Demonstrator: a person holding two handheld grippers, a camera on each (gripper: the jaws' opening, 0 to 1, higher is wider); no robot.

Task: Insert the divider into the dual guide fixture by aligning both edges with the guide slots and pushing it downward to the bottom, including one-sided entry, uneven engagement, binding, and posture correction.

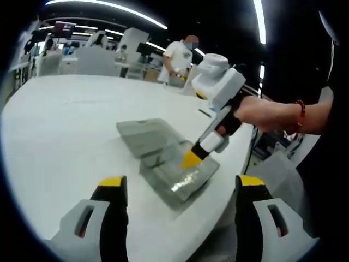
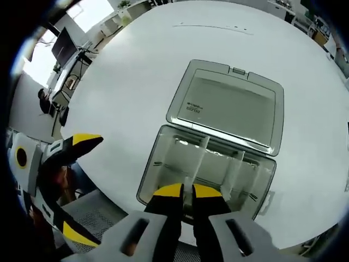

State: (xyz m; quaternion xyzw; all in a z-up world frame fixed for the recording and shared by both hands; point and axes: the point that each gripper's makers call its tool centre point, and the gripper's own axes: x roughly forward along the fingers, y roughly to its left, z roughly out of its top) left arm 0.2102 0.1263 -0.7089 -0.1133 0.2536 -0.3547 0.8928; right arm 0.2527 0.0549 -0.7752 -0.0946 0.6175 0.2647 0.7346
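Observation:
A clear plastic compartment box (image 2: 154, 170) lies near the table's edge with its lid (image 2: 229, 106) folded flat behind it. Clear partitions (image 2: 232, 166) stand inside the base. My right gripper (image 2: 187, 190) reaches down into the front of the box, its yellow tips almost together on a thin clear divider (image 2: 189, 176) that is hard to make out. In the left gripper view the same box (image 1: 163, 180) lies ahead, and the right gripper (image 1: 191, 159) pokes into it, held by a hand (image 1: 267, 112). My left gripper (image 1: 180, 183) hovers wide open in front of the box, holding nothing.
The box rests on a large white round table (image 1: 71, 120), whose edge runs close behind it. The left gripper (image 2: 65, 191) hangs beyond that edge. A person (image 1: 177, 57) stands far across the room among desks and monitors (image 1: 62, 27).

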